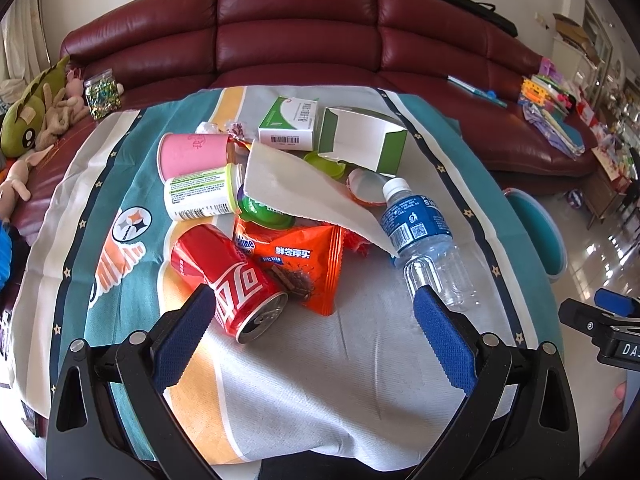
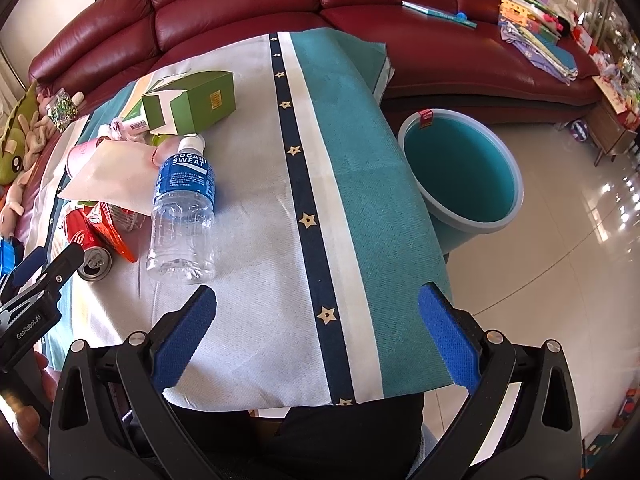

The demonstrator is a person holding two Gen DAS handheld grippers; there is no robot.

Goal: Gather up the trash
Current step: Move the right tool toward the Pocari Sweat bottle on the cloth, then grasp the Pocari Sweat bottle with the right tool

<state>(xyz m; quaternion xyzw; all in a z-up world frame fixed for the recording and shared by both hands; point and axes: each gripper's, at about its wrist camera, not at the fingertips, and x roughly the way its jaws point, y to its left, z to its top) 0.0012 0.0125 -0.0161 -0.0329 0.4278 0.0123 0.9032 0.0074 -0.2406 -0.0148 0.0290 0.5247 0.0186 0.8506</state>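
Note:
Trash lies piled on a cloth-covered table (image 1: 320, 360): a red cola can (image 1: 228, 280) on its side, an orange snack wrapper (image 1: 308, 264), a white paper napkin (image 1: 308, 196), a clear Pocari Sweat bottle (image 1: 428, 240), a pink cup (image 1: 192, 156), a white-green tub (image 1: 200, 196) and two green-white boxes (image 1: 288, 122). My left gripper (image 1: 312, 304) is open and empty, just short of the can. My right gripper (image 2: 316, 304) is open and empty over the cloth, right of the bottle (image 2: 184, 204). A teal bin (image 2: 460, 176) stands on the floor to the right of the table.
A dark red sofa (image 1: 296, 28) runs behind the table, with plush toys (image 1: 32, 120) and a jar (image 1: 102, 96) at its left and books and papers (image 2: 536, 36) at its right. Glossy tile floor (image 2: 560, 260) lies to the right. The bin also shows in the left wrist view (image 1: 536, 228).

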